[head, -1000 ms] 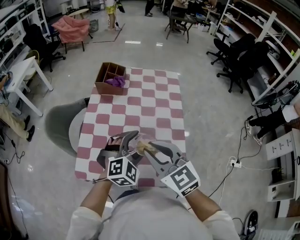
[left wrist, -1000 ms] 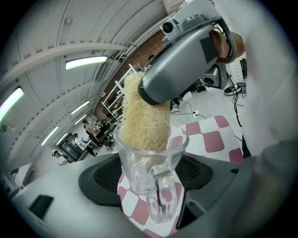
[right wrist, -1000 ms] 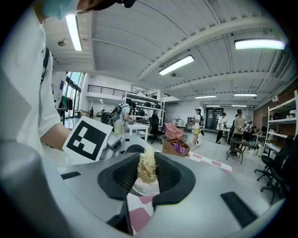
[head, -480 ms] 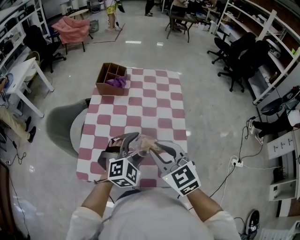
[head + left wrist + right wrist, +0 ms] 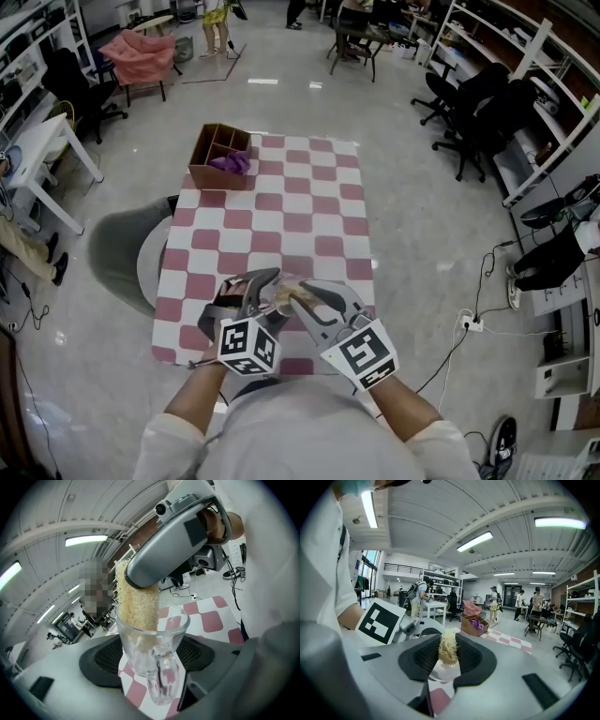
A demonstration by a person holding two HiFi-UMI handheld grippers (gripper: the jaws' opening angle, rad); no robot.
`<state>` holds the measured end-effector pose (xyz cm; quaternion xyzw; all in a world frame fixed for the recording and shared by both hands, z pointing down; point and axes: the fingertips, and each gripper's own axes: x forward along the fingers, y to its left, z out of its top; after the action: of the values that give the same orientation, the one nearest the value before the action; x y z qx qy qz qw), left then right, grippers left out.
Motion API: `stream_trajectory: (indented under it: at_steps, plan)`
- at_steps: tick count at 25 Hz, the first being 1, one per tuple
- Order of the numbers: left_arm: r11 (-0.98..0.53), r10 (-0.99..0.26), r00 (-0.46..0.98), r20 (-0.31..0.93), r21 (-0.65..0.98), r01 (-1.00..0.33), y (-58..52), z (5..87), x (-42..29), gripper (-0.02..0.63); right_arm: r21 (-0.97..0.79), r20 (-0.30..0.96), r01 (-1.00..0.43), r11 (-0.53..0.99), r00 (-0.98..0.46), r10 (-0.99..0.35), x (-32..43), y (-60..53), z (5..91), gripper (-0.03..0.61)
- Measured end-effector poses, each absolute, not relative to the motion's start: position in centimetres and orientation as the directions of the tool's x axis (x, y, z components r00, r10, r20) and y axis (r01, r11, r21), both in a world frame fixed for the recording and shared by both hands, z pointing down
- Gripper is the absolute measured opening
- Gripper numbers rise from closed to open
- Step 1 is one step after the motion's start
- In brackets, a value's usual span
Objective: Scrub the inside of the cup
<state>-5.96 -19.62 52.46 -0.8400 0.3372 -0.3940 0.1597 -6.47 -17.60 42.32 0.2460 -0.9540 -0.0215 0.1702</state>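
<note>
At the far corner of the checkered bench (image 5: 309, 211) we see a cardboard box (image 5: 207, 153) holding purple cloth (image 5: 232, 163). Above the near edge, our left tongs (image 5: 152, 667) clamp the glass cup (image 5: 151, 637); our right tongs (image 5: 448, 658) pinch a loofah scrubber (image 5: 136, 604) that reaches into it.

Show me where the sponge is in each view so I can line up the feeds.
Head view: sponge low centre, over the table's near end.
Left gripper view: centre, dipping into the glass cup.
Right gripper view: centre, pinched by the right gripper.
Shared landmark: the checked tablecloth.
</note>
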Motion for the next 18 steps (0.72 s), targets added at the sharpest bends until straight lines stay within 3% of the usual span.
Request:
stream_trajectory:
  at_steps: [10, 18]
  plan:
    - [-0.711, -0.703, 0.457, 0.545, -0.526, -0.467, -21.2, 52.5, -7.2, 0.347, 0.079, 0.336, -0.543, 0.836, -0.775, -0.535, -4.7, -19.2, 44.0, 0.106]
    - [-0.731, -0.682, 0.481, 0.551, -0.514, -0.448, -22.1, 53.2, -6.6, 0.347, 0.054, 0.332, -0.510, 0.858, -0.801, -0.497, -6.4, -18.4, 44.4, 0.106]
